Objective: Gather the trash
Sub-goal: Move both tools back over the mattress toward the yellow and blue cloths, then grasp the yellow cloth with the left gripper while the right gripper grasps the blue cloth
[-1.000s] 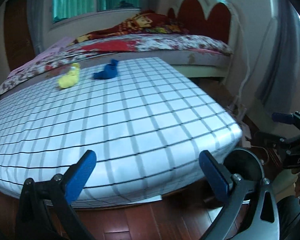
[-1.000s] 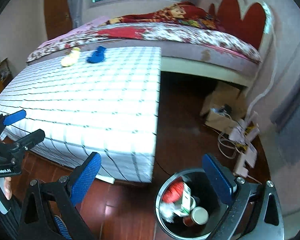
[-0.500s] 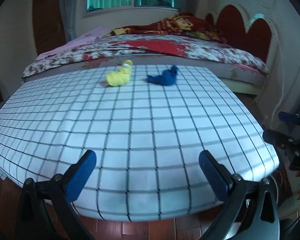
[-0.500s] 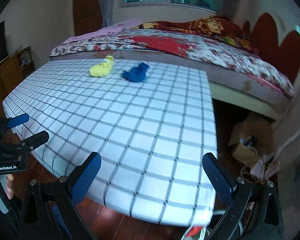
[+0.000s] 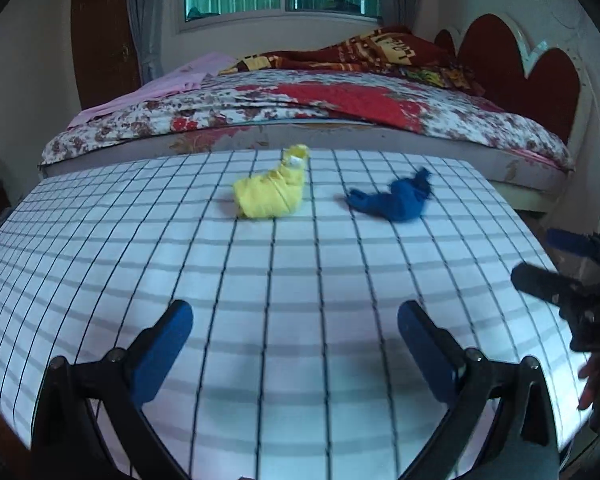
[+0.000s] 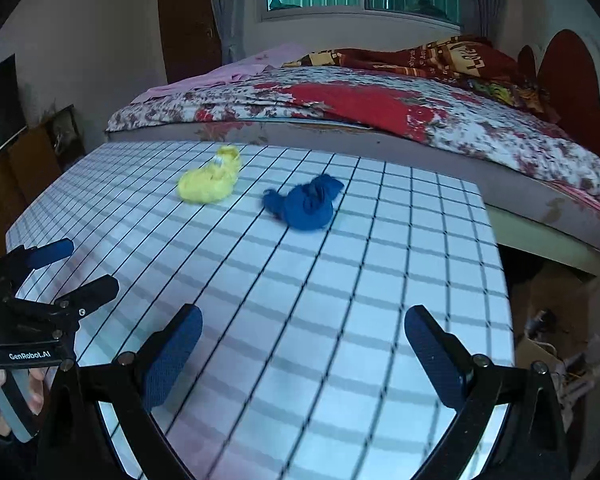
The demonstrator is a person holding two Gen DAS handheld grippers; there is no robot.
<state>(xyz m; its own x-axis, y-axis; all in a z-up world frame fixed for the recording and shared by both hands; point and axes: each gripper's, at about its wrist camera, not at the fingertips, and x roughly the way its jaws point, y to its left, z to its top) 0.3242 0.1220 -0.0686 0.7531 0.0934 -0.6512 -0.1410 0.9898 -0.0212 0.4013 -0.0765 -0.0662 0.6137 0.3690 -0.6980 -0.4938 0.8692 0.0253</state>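
The left gripper (image 5: 296,344) and the right gripper (image 6: 302,350) both hang with their fingers wide apart and hold nothing, above the near part of a table (image 5: 308,320) covered with a checked cloth, where bare cloth lies all around them up to the near and right edges. Near the far edge, just in front of the bed (image 5: 340,116), lie the yellow bundle (image 5: 272,194) and the blue bundle (image 5: 396,200) a little apart, each with its long axis across the table and its thin tip toward the far right. Compared with one second ago, both cameras have come over the table, the bundles look nearer, and the trash bin is gone from view.
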